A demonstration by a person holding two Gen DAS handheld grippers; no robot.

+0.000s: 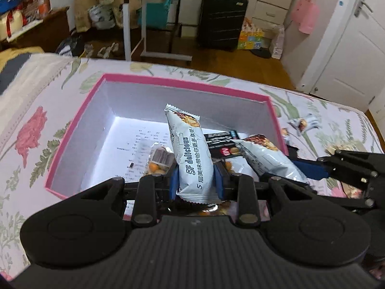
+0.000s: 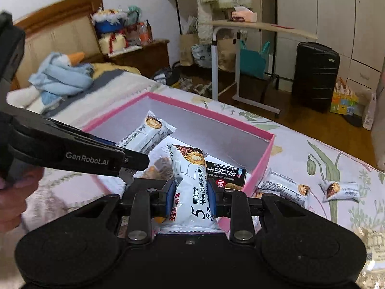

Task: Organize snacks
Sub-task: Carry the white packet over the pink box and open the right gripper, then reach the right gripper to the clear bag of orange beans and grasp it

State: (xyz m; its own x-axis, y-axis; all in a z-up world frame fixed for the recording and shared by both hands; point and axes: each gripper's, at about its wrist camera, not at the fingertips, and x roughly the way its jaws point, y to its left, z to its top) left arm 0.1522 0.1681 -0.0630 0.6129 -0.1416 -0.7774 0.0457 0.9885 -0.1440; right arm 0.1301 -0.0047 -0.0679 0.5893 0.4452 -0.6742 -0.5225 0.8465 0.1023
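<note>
Left gripper [image 1: 196, 180] jaws pinch a pale-blue snack pack [image 1: 192, 155] printed "5F delicious".

The left hand-held gripper [image 1: 195, 180] clamps a pale blue snack bar [image 1: 192, 159] between its blue pads, the bar standing upright over the pink-rimmed box [image 1: 178, 83]. Inside the box lie a dark packet [image 1: 222, 142] and a clear pack of orange candies [image 1: 157, 160]. The right hand-held gripper [image 1: 310, 171] holds a second pale bar [image 1: 267, 156] at the box's right edge. The box sits on a floral bed [image 1: 36, 130].
</note>
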